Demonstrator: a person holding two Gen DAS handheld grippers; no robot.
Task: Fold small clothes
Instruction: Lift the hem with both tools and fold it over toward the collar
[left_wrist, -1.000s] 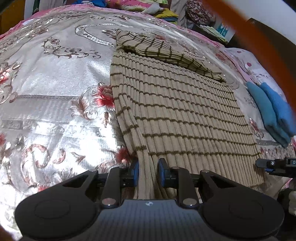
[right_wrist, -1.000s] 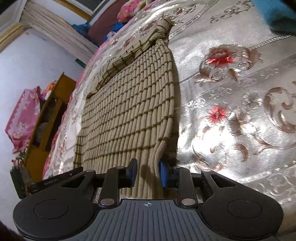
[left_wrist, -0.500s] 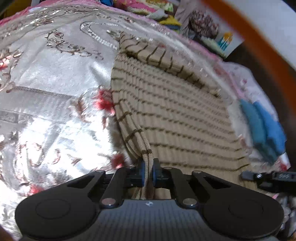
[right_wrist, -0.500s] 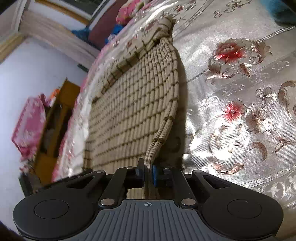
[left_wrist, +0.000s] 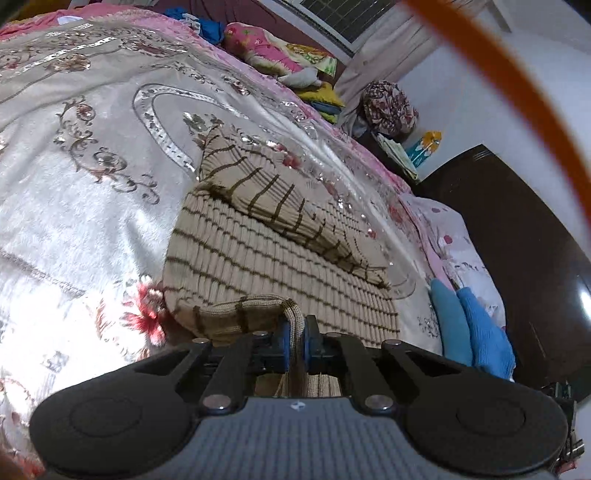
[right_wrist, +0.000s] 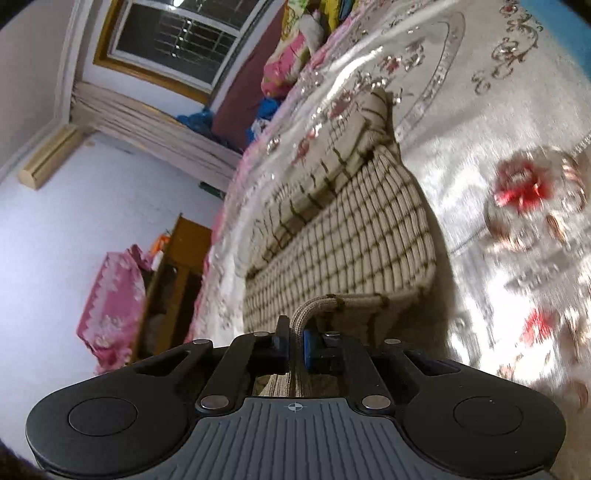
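Beige ribbed sweater (left_wrist: 266, 254) with thin brown stripes lies mid-frame on the silver floral bedspread (left_wrist: 92, 206), one sleeve (left_wrist: 280, 199) folded across its far end. Left gripper (left_wrist: 294, 338), bottom centre of the left view: jaws closed tight on the near hem, knit pinched between the blue pads, corner raised off the bedspread and curling over toward the body of the garment. Right gripper (right_wrist: 294, 341), bottom centre of the right view: jaws likewise clamped on the hem at the other near corner, fabric bunched between the pads, edge lifted. Sweater (right_wrist: 347, 236) runs from there toward upper centre. Blue folded cloth (left_wrist: 469, 325) sits at lower right in the left view, just beside the sweater, apart from it. Right view blurred at its right side.
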